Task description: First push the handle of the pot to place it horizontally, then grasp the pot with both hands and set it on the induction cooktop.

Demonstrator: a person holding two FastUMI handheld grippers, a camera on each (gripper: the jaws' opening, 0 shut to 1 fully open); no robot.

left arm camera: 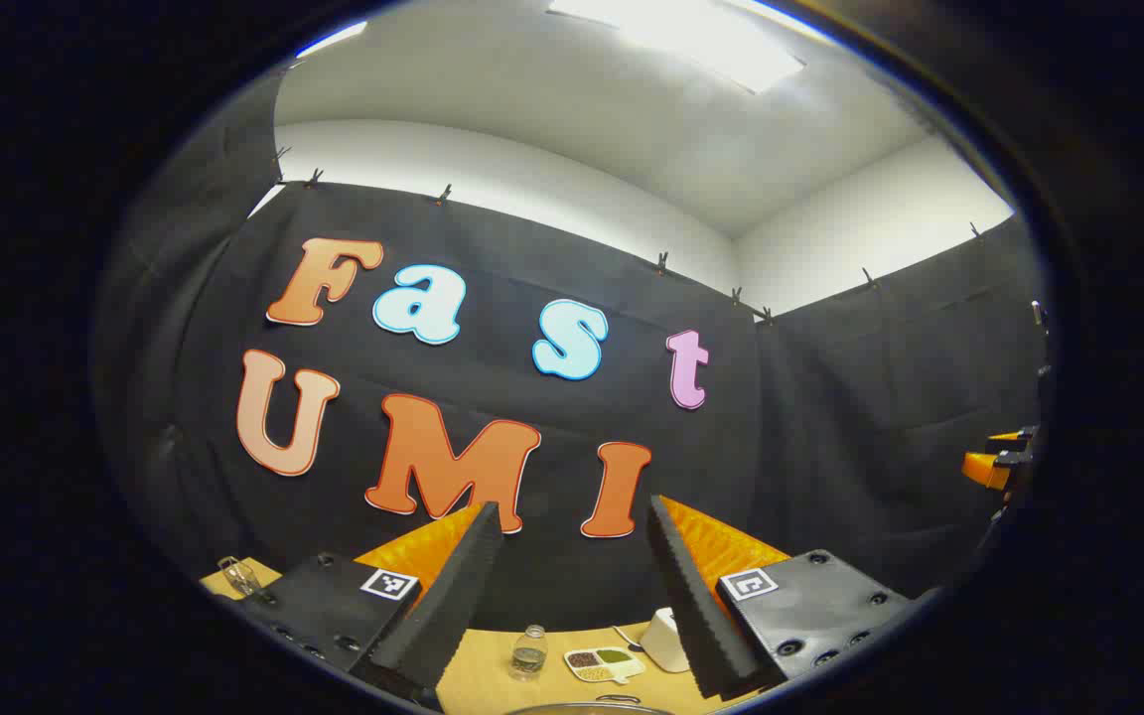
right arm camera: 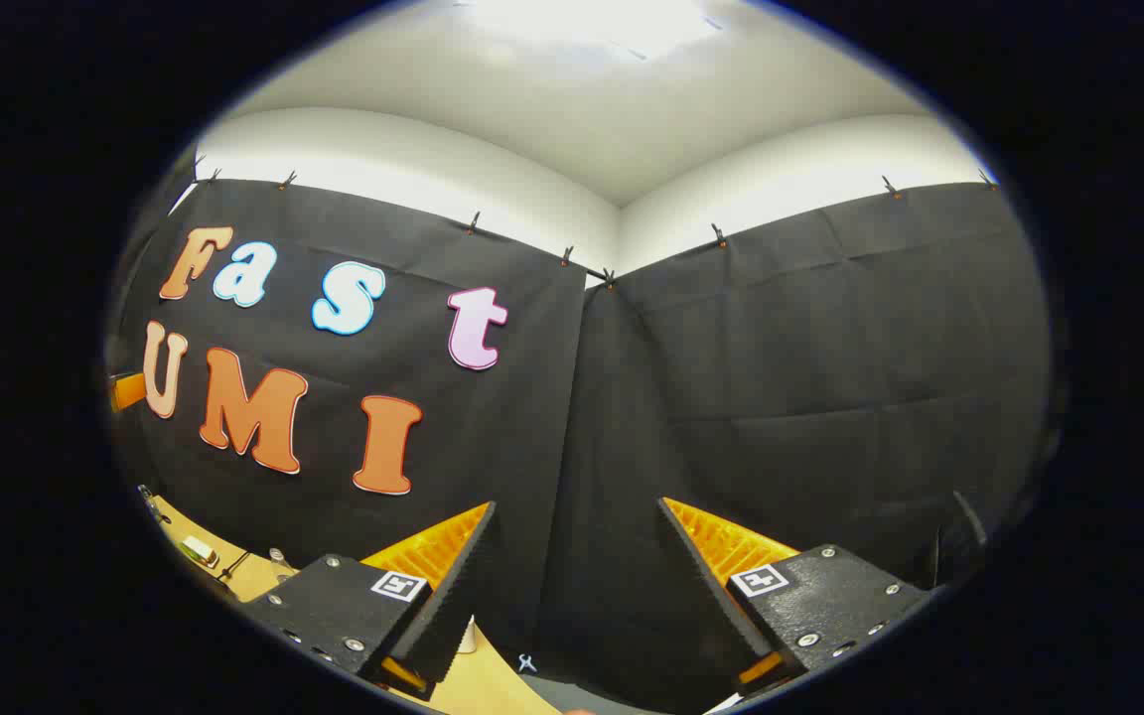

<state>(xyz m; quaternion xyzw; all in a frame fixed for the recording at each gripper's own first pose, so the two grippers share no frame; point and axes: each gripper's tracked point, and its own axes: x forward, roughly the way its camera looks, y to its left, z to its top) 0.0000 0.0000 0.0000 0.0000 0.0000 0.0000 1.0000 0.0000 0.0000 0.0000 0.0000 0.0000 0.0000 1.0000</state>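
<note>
Two grippers are held high and level, aimed at the booth's black cloth wall rather than down at the work; the left gripper (left arm camera: 572,556) is spread wide with nothing between its fingers, and the right gripper (right arm camera: 577,556) is likewise parted and empty. Between and beyond the left gripper's fingers the table (left arm camera: 478,680) is seen; near its far edge, close against the cloth, a small glass jar (left arm camera: 528,652), a divided dish (left arm camera: 604,664) of dry grains and a white object (left arm camera: 664,641) are set side by side, and a wire object (left arm camera: 238,574) lies toward the far left corner. At the very bottom of the left gripper view a thin curved metal rim (left arm camera: 587,708) is glimpsed, judged to be the pot, lying at the near side of the table just under the gripper; its handle cannot be made out, nor can its direction be told. At the right margin of the left gripper view part of the other gripper is caught. An induction cooktop cannot be identified. The task is judged to be at its very start; the handle push, the two-handed grasp and the placing are all judged left to do.
</note>
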